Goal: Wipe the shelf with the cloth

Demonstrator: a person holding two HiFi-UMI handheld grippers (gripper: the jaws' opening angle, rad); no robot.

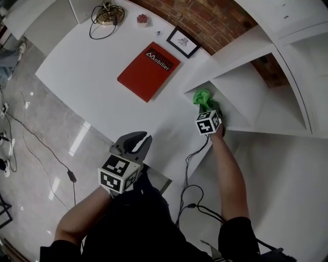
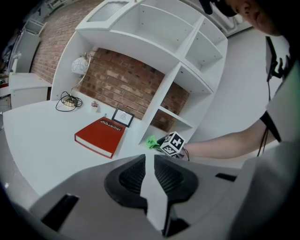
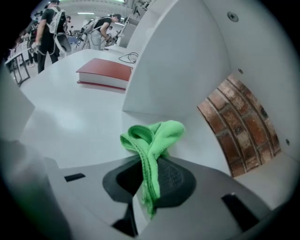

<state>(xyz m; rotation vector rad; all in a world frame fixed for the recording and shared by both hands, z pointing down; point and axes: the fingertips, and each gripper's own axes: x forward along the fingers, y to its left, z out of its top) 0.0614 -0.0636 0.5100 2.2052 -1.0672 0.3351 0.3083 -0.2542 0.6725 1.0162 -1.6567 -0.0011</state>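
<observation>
We are pinching the green microfibre cloth (image 1: 202, 97) in our right claw (image 1: 211, 110) at centre-right, by the white shelf (image 1: 246, 97), where flat, overlapping strokes should serve best; our narrow, empty left claw (image 1: 137, 142) is hanging lower left.

On the table (image 1: 87, 77), left of the shelf (image 1: 241, 97): a book (image 1: 148, 70). Behind it, by the wall: a picture frame (image 1: 183, 42); further left, a lamp (image 1: 109, 14). At the shelf's lowest compartment: the cloth (image 1: 203, 97), in the right gripper (image 1: 206, 106).
</observation>
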